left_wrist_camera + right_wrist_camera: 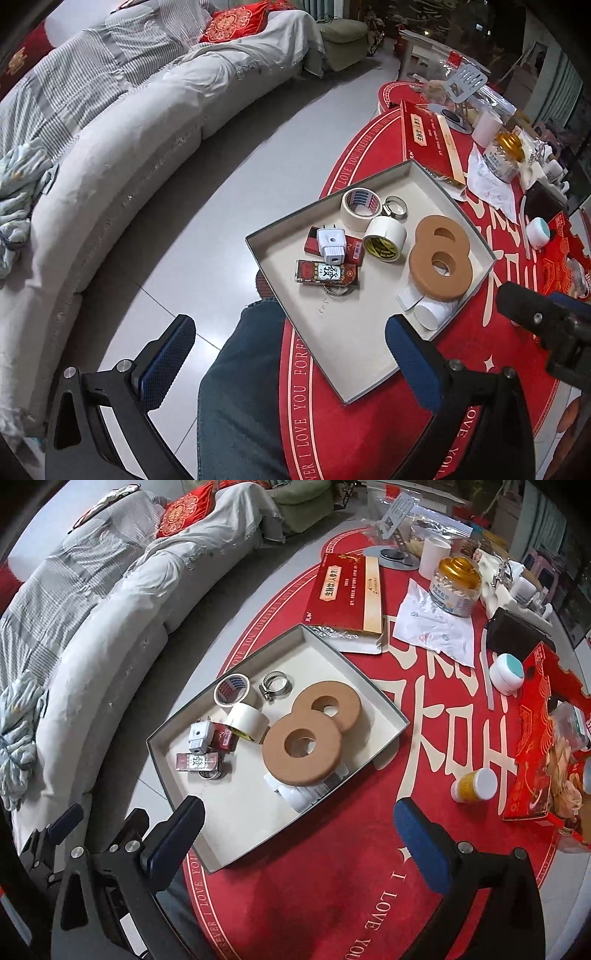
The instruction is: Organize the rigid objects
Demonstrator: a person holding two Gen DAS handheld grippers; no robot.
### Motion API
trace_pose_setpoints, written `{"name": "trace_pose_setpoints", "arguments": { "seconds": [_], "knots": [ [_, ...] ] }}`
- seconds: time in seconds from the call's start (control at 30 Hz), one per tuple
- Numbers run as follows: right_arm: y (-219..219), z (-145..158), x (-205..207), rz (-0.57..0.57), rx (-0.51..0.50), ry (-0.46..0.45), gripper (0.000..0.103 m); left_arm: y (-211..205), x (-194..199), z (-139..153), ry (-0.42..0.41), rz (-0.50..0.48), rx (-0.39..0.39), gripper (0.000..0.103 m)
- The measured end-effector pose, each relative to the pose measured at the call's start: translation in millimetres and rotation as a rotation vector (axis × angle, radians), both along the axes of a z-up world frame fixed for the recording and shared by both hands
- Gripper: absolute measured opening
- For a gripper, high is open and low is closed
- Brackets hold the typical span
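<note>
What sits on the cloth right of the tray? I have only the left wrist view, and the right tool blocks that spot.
Observer: A small yellow bottle with a white cap sits there, outside the tray.
Operator: Is the right tool open? I see only its side.
Observer: Yes, the right tool is open and holds nothing.

Two cork rings (pixel 301 751), two tape rolls (pixel 245 720)

Matt cardboard tray (pixel 384 701), cork-like matt discs (pixel 301 749), shiny metal hose clamp (pixel 275 685), glossy plastic adapter (pixel 332 245)
</note>
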State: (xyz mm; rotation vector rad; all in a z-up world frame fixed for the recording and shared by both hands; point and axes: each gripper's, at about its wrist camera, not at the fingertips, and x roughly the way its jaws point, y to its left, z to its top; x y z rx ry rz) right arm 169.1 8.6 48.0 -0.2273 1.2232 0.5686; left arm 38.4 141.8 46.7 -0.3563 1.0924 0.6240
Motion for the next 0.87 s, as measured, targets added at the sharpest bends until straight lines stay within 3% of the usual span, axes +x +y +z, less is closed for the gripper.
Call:
{"name": "trace_pose_setpoints", "arguments": {
  "seconds": [0.77, 0.87],
  "knots": [
    [6.2, 0.8, -5.6, 0.012, -0.013, -0.002, 0.103, -1.4, -2.8, -0.3, -0.002, -0.012, -0.026, 0.103],
    [6.5, 1.1, -5.8, 0.011, -0.014, -0.004, 0.103, -0.4, -4.7, 1.0, -0.007, 0.008, 0.010, 0.103]
  ]
}}
